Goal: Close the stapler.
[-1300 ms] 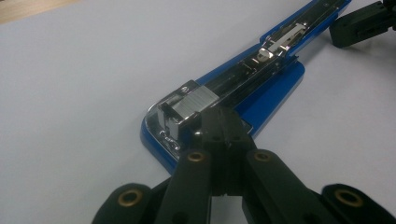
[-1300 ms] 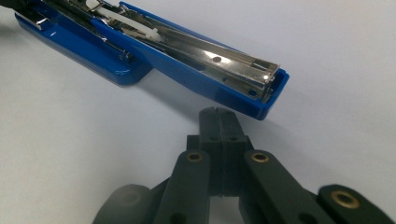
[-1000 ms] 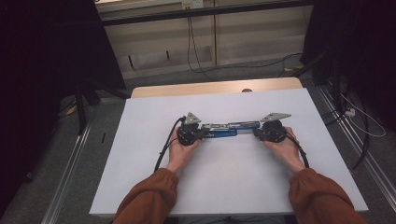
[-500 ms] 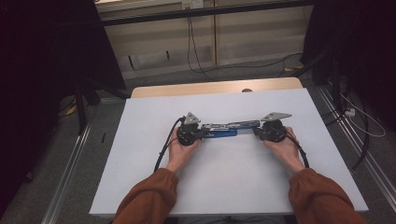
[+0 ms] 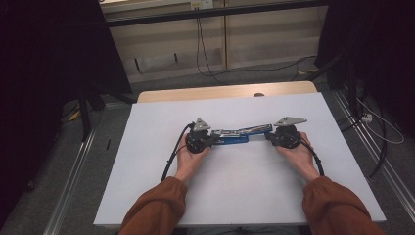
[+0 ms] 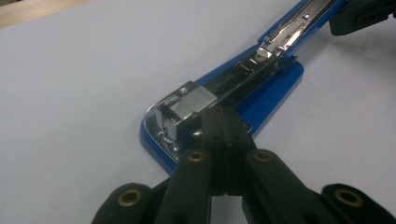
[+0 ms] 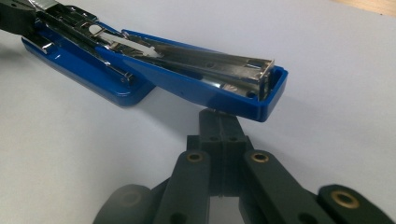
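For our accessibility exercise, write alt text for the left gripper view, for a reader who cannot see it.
A blue stapler, swung open, lies on a white table, its metal staple channel exposed. The left gripper, black jaws shut, meets the stapler's near end.

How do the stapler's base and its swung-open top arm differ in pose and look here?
The base lies flat on the white table, while the top arm slants clear of it. The base carries the staple magazine with a grey staple block; the top arm shows a hollow metal channel. The left gripper meets the base, the right gripper the arm. Both are blue.
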`<act>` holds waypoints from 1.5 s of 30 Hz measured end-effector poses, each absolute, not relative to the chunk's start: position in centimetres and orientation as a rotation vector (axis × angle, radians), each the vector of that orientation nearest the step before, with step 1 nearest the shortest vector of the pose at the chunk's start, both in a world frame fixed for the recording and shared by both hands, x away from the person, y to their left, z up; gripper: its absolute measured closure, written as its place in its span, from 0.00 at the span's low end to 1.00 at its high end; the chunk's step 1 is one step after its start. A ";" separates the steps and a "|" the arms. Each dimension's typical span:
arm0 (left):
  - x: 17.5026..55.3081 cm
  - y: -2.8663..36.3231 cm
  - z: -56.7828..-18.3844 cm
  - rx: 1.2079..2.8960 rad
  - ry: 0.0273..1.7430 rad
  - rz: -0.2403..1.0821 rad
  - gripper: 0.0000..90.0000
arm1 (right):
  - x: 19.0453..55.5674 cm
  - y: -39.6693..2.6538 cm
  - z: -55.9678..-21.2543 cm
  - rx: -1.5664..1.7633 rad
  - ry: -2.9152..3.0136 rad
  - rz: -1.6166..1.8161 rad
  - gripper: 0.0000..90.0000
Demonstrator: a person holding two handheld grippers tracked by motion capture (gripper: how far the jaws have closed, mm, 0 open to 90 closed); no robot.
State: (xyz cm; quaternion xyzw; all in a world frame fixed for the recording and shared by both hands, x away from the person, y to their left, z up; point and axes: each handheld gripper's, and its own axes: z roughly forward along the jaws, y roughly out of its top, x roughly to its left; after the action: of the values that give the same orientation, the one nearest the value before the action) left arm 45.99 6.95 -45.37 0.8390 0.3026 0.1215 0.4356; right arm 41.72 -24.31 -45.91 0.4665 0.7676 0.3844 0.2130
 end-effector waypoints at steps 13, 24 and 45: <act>45.9 7.0 -45.4 2.086 0.744 0.316 1.00 | 42.0 -24.5 -45.8 1.279 2.103 1.116 1.00; 45.7 7.1 -45.6 2.063 0.766 0.302 1.00 | 41.7 -24.2 -45.4 1.250 2.064 1.197 1.00; 44.3 8.0 -43.9 1.988 0.755 0.303 0.65 | 41.0 -24.5 -44.2 1.273 1.987 1.358 0.62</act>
State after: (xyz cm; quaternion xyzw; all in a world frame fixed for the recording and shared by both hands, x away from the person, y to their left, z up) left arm 44.34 7.98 -43.87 0.8137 0.3088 0.1241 0.4765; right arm 40.96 -24.52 -44.22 0.4574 0.7139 0.4878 0.2077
